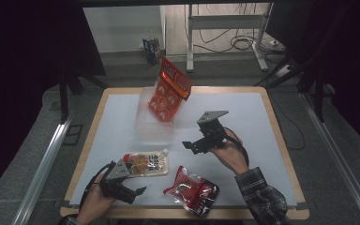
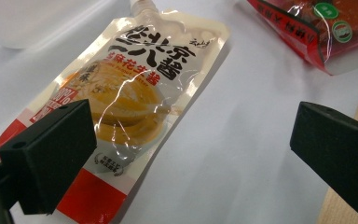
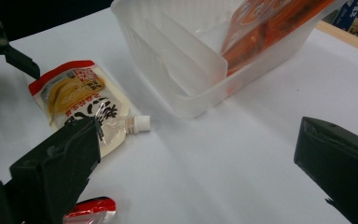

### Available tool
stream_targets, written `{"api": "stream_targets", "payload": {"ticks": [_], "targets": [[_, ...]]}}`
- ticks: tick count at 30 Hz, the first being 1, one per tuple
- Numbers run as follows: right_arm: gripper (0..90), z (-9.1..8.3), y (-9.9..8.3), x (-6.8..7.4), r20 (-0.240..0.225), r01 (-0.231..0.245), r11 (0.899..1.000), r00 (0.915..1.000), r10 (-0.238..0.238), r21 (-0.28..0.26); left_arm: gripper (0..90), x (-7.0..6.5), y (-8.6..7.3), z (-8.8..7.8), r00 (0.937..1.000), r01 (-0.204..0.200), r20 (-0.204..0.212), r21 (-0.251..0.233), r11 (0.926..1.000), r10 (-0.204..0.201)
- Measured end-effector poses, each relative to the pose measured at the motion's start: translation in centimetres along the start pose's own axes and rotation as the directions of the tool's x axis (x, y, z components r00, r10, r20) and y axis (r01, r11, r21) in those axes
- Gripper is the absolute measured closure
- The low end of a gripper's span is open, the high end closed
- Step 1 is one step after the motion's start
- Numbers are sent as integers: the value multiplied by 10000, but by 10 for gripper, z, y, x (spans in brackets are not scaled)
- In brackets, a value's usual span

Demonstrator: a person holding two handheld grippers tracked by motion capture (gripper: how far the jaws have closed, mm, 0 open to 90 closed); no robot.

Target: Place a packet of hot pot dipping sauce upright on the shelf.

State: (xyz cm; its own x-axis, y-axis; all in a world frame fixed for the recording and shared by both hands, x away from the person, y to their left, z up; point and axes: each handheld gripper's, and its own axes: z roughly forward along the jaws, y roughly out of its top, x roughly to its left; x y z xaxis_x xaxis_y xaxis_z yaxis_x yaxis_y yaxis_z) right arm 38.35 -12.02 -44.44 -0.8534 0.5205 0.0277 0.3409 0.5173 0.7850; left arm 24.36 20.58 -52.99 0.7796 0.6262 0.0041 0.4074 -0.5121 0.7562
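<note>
Two sets of jaws are held wide and empty, the left gripper (image 1: 130, 191) poised just beside the spouted sauce pouch (image 2: 135, 100) lying flat near-left on the tabletop (image 1: 243, 112), where its slick film could be pinched shallowly and slipped.

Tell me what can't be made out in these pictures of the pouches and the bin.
- Sauce pouch: in the left gripper view its lower left corner sits behind a black jaw.
- Orange packet: in the right gripper view the clear bin wall blurs it and the top edge cuts it off.
- Red snack bag: print too small in the high view.
</note>
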Motion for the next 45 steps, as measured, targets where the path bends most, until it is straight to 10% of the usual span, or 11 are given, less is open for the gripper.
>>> {"api": "stream_targets", "payload": {"ticks": [13,21,31,45], "targets": [[97,-8,-26,21,-169,-448,9972,9988,459,604,6,0,-2,-3,9994,-178,-299,126,9998,182],[443,-13,-39,41,-147,75,9932,9999,-58,1159,6,-1,-2,-2,9994,-232,-272,164,9996,236],[867,-19,-57,67,-1181,790,9888,9909,-641,1264,5,-2,-2,-2,9990,-316,-322,204,9993,323],[883,-8,-79,116,-2611,1674,9669,9586,-1140,1926,5,-3,-2,-1,9986,-388,-345,204,9990,395]]}}
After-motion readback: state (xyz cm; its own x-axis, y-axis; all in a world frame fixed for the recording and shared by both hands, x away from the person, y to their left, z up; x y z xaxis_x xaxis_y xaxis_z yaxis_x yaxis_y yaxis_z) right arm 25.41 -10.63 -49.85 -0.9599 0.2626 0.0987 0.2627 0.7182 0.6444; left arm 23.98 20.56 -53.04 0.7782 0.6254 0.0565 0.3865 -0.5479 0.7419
